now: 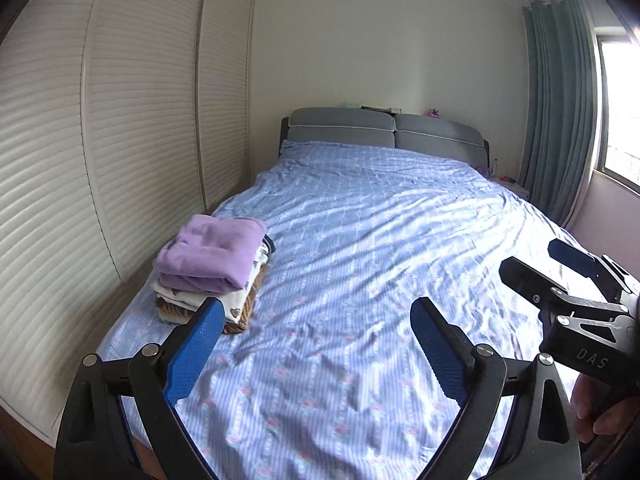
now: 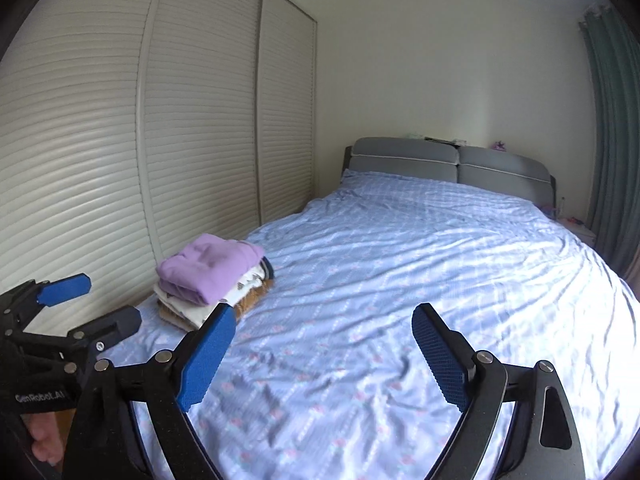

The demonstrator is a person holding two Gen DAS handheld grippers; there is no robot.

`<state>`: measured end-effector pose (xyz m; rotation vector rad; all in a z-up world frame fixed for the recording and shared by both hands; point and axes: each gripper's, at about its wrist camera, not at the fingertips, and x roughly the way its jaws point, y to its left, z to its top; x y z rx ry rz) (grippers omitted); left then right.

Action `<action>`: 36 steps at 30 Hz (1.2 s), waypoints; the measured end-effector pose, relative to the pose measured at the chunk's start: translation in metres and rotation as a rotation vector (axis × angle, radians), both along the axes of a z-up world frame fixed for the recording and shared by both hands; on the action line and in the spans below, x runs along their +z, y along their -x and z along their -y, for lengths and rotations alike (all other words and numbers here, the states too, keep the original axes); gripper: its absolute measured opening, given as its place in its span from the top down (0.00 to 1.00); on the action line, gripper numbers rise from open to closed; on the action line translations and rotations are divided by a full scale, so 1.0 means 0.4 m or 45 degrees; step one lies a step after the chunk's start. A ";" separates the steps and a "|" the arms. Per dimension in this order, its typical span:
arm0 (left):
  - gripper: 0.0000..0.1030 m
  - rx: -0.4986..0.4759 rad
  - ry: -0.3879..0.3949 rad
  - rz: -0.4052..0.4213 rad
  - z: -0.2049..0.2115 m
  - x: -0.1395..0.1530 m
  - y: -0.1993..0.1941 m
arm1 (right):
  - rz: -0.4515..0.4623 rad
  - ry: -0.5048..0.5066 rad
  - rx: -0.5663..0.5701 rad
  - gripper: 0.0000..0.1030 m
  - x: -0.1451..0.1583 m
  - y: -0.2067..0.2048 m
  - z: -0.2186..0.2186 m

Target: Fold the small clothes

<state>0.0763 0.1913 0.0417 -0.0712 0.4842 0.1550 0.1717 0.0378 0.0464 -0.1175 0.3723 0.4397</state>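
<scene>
Soft folded clothes stacked on a wrinkled striped bedsheet

Both the left gripper (image 1: pixel 316 320) and right gripper (image 2: pixel 324 328) gape wide, empty; the lilac-topped clothes pile (image 1: pixel 212 268) sits beyond their left textured blue pads (image 1: pixel 196 348), on the bedsheet (image 1: pixel 380 240).

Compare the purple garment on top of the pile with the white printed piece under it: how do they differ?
The purple garment is plain lilac; the white printed piece carries small dark motifs. The purple garment tops the pile and shows its whole upper face; the white printed piece sits beneath it, showing only its edges. The purple garment looks thick and puffy, the white printed piece thinner. Both lie folded in one pile near the bed's wardrobe-side edge.
</scene>
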 end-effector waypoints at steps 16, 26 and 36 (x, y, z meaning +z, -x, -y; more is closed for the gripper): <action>0.00 -0.169 -0.022 -0.081 0.319 -0.056 0.158 | -0.114 -0.016 -0.425 0.07 -0.048 0.275 0.481; 0.00 -0.168 -0.035 -0.157 0.361 -0.116 0.196 | -0.068 0.022 -0.484 0.07 -0.053 0.345 0.543; 0.00 -0.184 -0.038 -0.179 0.372 -0.132 0.202 | -0.114 0.014 -0.491 0.07 -0.082 0.354 0.553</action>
